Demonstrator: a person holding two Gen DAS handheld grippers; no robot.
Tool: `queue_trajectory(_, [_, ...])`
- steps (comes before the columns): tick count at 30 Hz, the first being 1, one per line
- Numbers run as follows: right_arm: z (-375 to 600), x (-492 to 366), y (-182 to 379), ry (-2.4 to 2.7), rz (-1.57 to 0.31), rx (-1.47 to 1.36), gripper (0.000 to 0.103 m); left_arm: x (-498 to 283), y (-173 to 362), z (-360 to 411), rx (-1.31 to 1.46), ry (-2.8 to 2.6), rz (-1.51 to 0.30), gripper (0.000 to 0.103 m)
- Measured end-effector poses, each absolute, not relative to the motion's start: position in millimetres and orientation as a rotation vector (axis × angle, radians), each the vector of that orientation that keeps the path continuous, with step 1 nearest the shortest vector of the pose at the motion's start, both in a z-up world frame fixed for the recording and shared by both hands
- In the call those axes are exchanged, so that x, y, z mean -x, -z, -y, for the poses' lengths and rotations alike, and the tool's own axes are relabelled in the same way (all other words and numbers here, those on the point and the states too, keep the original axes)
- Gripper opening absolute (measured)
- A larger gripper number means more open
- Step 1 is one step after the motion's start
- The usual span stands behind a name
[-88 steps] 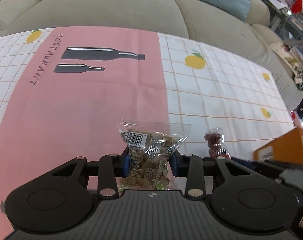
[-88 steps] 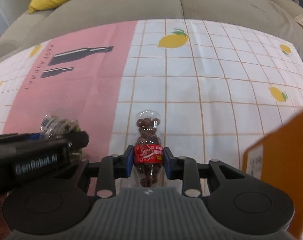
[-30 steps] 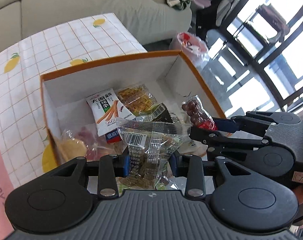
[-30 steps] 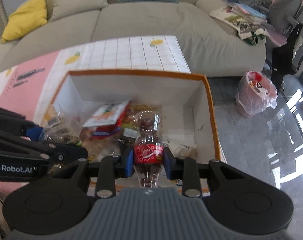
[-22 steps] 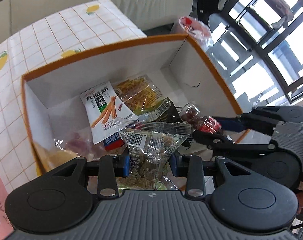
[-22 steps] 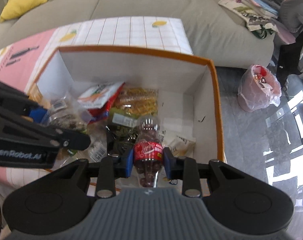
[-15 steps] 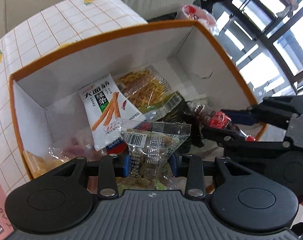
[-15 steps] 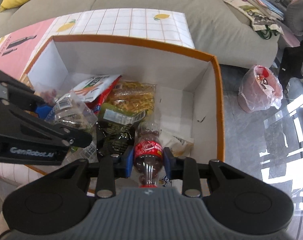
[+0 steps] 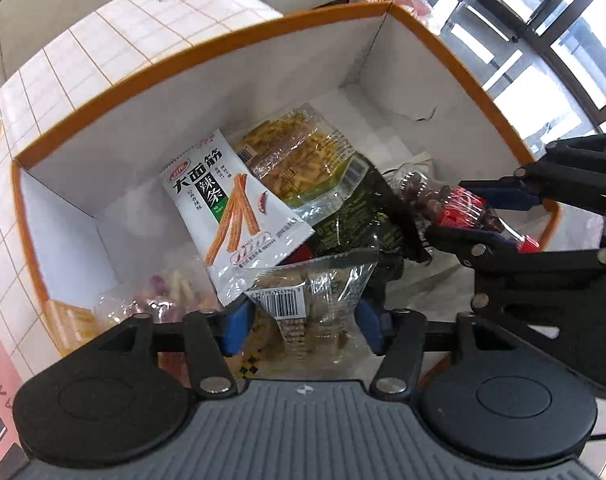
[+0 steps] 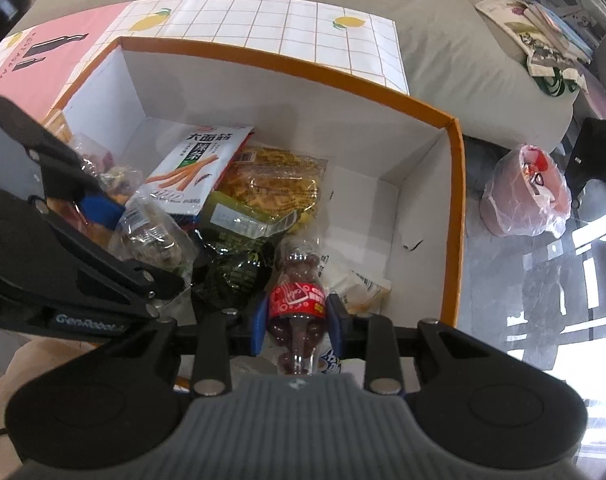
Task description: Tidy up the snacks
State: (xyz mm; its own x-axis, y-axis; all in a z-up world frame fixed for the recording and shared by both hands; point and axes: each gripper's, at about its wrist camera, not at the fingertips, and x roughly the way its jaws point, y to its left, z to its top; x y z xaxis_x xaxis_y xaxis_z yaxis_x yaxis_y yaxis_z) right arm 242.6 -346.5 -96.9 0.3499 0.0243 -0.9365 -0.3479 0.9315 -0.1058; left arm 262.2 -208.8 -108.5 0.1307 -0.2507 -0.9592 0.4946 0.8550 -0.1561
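We find both grippers down inside the box [image 10: 457,216], where a moment ago they hung higher over its open top; each has sunk toward the pile of snacks, so the carry is over and the drop-off is, in our judgement, under way. The main change is at the left gripper [image 9: 303,320]: its jaws, clamped tight on the clear packet [image 9: 315,288] a second ago, are opening. The packet is between the blue pads [image 9: 235,326], which now stand clear of its sides, and it sags against the white stick pack [image 9: 227,216] low in the box; we judge it released or nearly so. The right gripper [image 10: 297,318] has not changed its grip: its pads pinch the red label of the bottle [image 10: 297,280] of brown candies, fingers drawn close together. The bottle hangs base forward over the dark green bag [image 10: 231,272], near the box's right wall; we cannot tell whether it touches what lies under it. The yellow crisp bag [image 10: 279,184] lies further in, toward the far wall. Once the bottle is let go, both items will be stowed.
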Motion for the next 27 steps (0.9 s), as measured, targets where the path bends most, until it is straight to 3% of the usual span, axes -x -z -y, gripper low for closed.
queue_trajectory(4, [347,-242,90,-0.242,-1.201,0.281,0.029,-258,88,197,-0.184,0.536,-1.296,0.079])
queue_trajectory(8, [344,-240,84,-0.252,-1.204,0.231,0.029,-253,59,179,-0.137,0.534,-1.243,0.082])
queue_trajectory(22, [335,-247,97,-0.179,-1.264,0.160,0.030,-232,29,121,-0.076,0.399,-1.162,0.083])
queue_trajectory(25, [336,-247,89,-0.159,-1.253,0.162,0.040,-223,24,116,-0.077,0.395,-1.155,0.083])
queue_trajectory(27, [335,-245,81,-0.151,-1.230,0.185,0.041,-218,20,113,-0.066,0.388,-1.144,0.083])
